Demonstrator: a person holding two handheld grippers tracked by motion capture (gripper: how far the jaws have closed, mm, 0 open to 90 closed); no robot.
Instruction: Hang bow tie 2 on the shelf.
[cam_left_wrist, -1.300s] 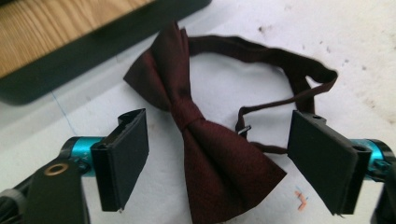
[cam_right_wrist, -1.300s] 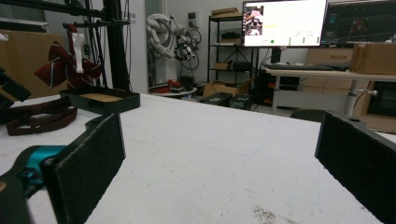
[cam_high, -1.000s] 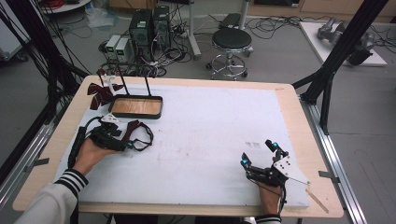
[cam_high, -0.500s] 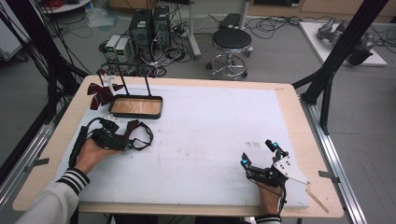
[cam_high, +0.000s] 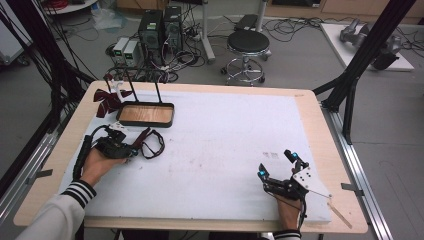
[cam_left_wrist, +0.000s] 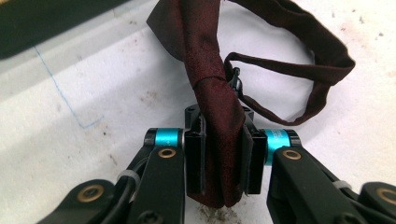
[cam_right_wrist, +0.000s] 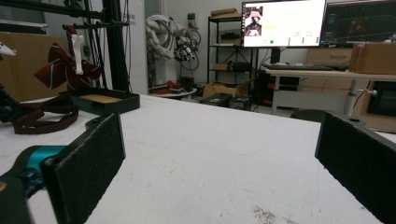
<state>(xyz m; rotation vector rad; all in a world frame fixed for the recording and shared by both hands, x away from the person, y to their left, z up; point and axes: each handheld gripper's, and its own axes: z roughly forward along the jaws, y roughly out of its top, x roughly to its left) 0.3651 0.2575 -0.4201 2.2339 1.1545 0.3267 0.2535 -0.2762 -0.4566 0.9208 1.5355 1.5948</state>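
At 9 o'clock on the bench (cam_high: 210, 145), the left gripper (cam_left_wrist: 224, 158) has just closed on a dark red bow tie (cam_left_wrist: 215, 93). The right gripper (cam_high: 277, 165), at 5 o'clock, gapes wide, holding nothing.

A shallow black tray with a brown wooden floor (cam_high: 146, 114) sits near the far left corner of the white-covered wooden worktop (cam_high: 225, 140), two thin black posts rising from its back edge. Just left of it, a dark red striped bow (cam_high: 107, 98) hangs on a white stand. Beyond the worktop, a round black stool (cam_high: 248, 43) stands on the grey floor beside two black computer towers (cam_high: 160, 26).
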